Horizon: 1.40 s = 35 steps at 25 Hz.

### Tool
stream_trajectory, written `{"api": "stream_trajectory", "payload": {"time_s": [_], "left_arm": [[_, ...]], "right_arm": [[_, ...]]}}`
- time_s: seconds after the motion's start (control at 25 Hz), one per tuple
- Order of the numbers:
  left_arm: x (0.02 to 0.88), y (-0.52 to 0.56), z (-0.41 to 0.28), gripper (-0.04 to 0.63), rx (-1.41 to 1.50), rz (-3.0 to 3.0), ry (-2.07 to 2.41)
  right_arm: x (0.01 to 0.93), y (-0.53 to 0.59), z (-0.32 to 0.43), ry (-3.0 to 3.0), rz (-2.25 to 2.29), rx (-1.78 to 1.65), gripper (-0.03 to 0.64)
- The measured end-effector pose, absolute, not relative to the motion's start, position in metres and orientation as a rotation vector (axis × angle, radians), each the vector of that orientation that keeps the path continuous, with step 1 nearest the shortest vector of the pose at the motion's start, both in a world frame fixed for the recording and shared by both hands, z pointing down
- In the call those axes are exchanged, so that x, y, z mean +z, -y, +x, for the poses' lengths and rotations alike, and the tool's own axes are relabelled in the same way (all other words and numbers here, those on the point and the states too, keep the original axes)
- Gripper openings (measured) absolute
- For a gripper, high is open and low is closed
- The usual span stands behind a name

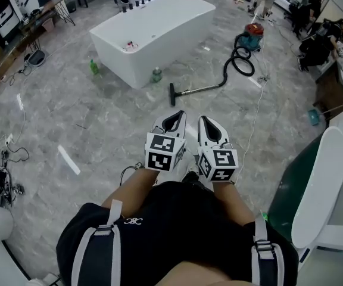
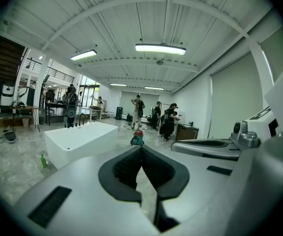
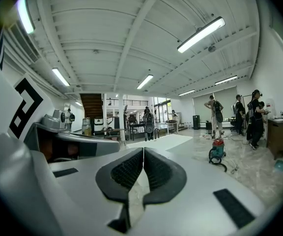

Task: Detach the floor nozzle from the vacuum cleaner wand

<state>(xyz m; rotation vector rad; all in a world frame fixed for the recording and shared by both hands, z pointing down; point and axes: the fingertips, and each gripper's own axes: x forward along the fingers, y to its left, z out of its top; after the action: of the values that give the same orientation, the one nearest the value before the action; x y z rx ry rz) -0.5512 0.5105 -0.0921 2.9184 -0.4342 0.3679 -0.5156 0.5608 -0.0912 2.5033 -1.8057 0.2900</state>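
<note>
The vacuum cleaner point(image 1: 253, 36), a red and teal canister, stands on the grey marble floor at the far right. Its black hose point(image 1: 240, 61) loops down to the thin wand point(image 1: 202, 89), which lies flat on the floor. The black floor nozzle point(image 1: 172, 94) sits on the wand's left end, near the bathtub's corner. My left gripper point(image 1: 177, 113) and right gripper point(image 1: 202, 119) are side by side in front of my body, well short of the nozzle. Both are shut and hold nothing. The canister point(image 2: 137, 139) shows beyond the left gripper point(image 2: 141, 147), and the same canister point(image 3: 216, 151) lies right of the right gripper point(image 3: 143, 149).
A white bathtub point(image 1: 153, 34) stands ahead on the left, with a green bottle point(image 1: 93, 67) and a small jar point(image 1: 156, 74) on the floor beside it. A white and green fixture point(image 1: 314, 189) is close on my right. Cables point(image 1: 5, 177) lie at the left. Several people work at the back right.
</note>
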Motion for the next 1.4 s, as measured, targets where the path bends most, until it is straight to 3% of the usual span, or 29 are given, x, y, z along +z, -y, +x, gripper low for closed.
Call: {"api": "stream_trajectory", "payload": {"time_s": [1.0, 1.4], "left_arm": [[-0.101, -0.461, -0.262, 0.009, 0.357, 2.945, 0.397], [-0.084, -0.454, -0.208, 0.009, 0.418, 2.924, 0.400]], "right_arm": [[-0.100, -0.511, -0.237, 1.829, 2.503, 0.252, 0.014], [-0.083, -0.506, -0.179, 1.828, 2.516, 0.317, 0.014]]}}
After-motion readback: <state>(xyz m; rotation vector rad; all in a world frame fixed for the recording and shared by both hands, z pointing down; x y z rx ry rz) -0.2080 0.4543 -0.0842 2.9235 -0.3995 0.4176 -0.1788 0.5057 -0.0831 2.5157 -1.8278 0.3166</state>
